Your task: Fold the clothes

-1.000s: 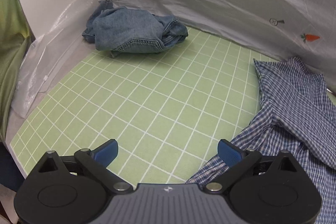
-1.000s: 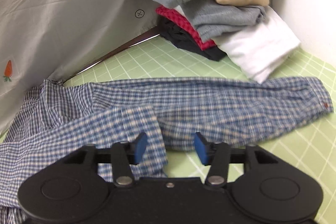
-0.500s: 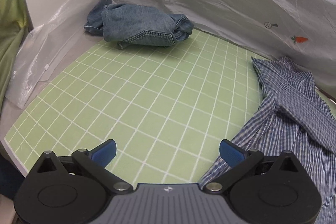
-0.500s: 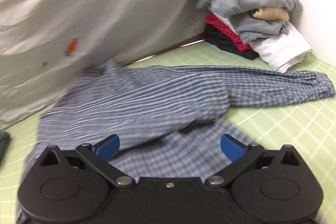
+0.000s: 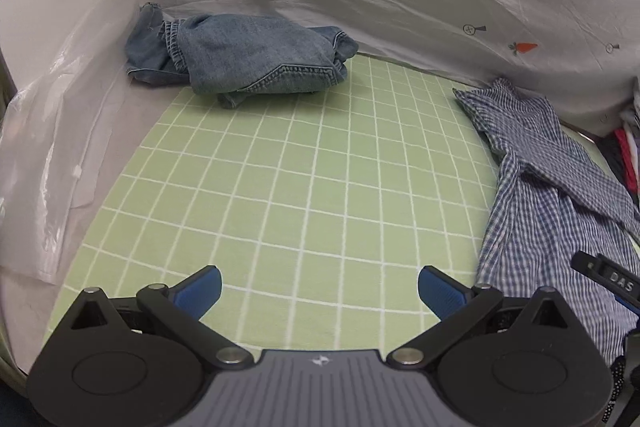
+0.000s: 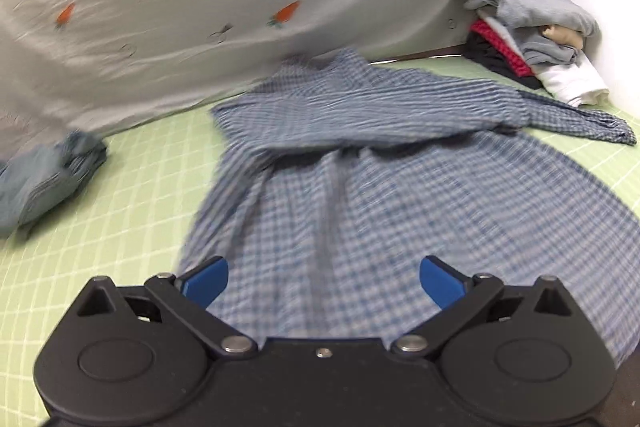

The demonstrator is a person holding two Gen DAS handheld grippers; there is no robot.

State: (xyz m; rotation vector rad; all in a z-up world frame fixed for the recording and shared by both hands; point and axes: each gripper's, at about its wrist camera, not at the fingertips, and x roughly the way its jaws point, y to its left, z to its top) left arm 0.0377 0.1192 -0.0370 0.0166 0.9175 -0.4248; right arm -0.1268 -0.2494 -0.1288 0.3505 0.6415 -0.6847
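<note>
On my far left a clear plastic bag [image 5: 60,131] lies beside the green grid mat [image 5: 304,167], with crumpled jeans [image 5: 248,61] at the mat's back edge. My left tongs [image 5: 319,289] hover spread and empty over bare mat. The checked shirt [image 6: 360,179] lies flat on the right, one sleeve stretched sideways; my right tongs [image 6: 324,279] hang spread above its hem. A pile of folded clothes [image 6: 536,47] sits in the far right corner.

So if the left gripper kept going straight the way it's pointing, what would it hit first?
Probably the green grid mat: the open left gripper hangs over bare mat. Farther ahead, the grey carrot-print sheet, though depth is unclear.
</note>
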